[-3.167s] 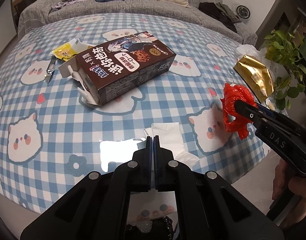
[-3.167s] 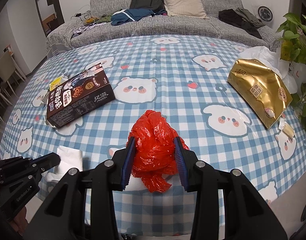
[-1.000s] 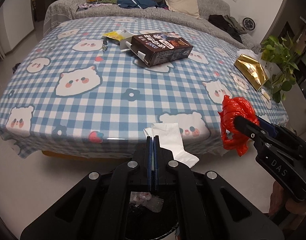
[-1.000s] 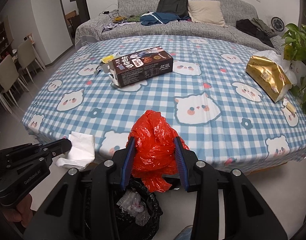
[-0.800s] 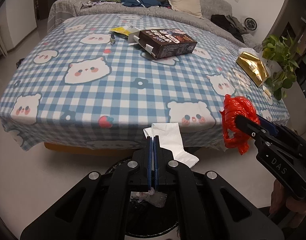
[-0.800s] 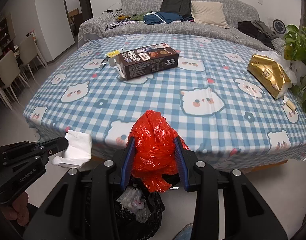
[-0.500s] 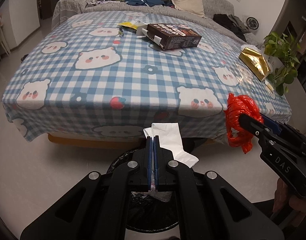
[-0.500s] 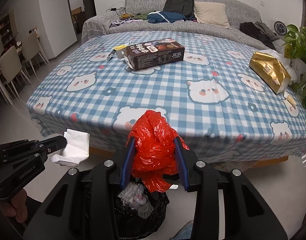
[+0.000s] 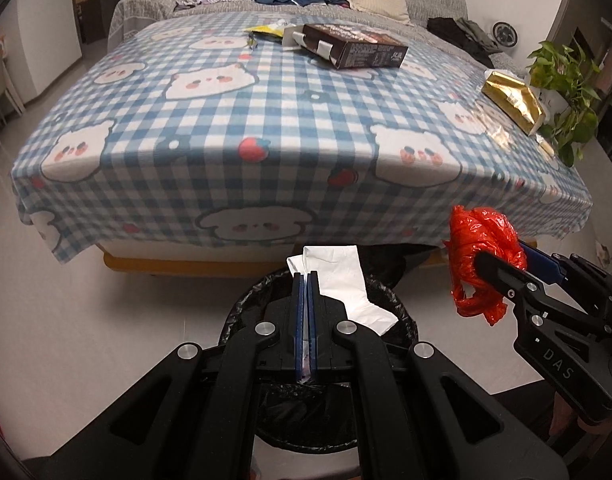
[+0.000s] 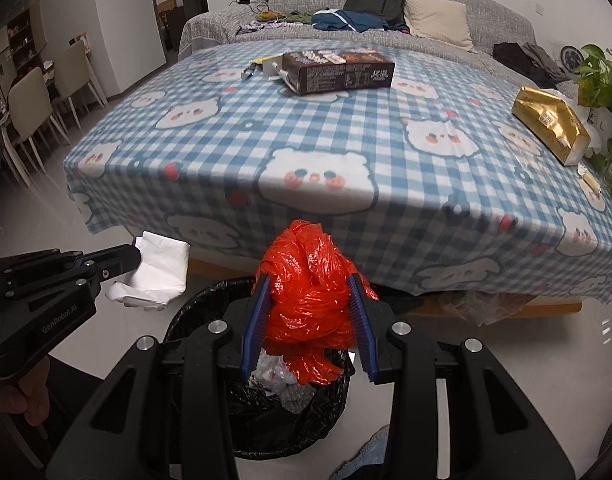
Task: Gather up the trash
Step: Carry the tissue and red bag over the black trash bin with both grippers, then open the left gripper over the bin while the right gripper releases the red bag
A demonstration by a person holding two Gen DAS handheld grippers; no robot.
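My left gripper [image 9: 306,280] is shut on a white paper tissue [image 9: 341,280] and holds it over a black-lined trash bin [image 9: 401,316] on the floor in front of the table. My right gripper [image 10: 311,292] is shut on a crumpled red plastic bag [image 10: 309,300] above the same bin [image 10: 210,300], which holds clear plastic scraps. In the right wrist view the left gripper [image 10: 136,256] with the tissue [image 10: 158,276] is at the left. In the left wrist view the right gripper [image 9: 481,260] with the red bag [image 9: 479,248] is at the right.
The table with a blue checked bear cloth [image 10: 345,120] carries a brown carton [image 10: 337,68], a yellow wrapper [image 9: 266,30] and a gold bag [image 10: 549,124]. A grey sofa [image 10: 385,4] is behind, a plant [image 10: 601,76] at the right, and chairs [image 10: 30,108] at the left.
Both grippers have drawn back from the table and lower, with the tissue and the red bag still held. The trash bin now lies right under them.
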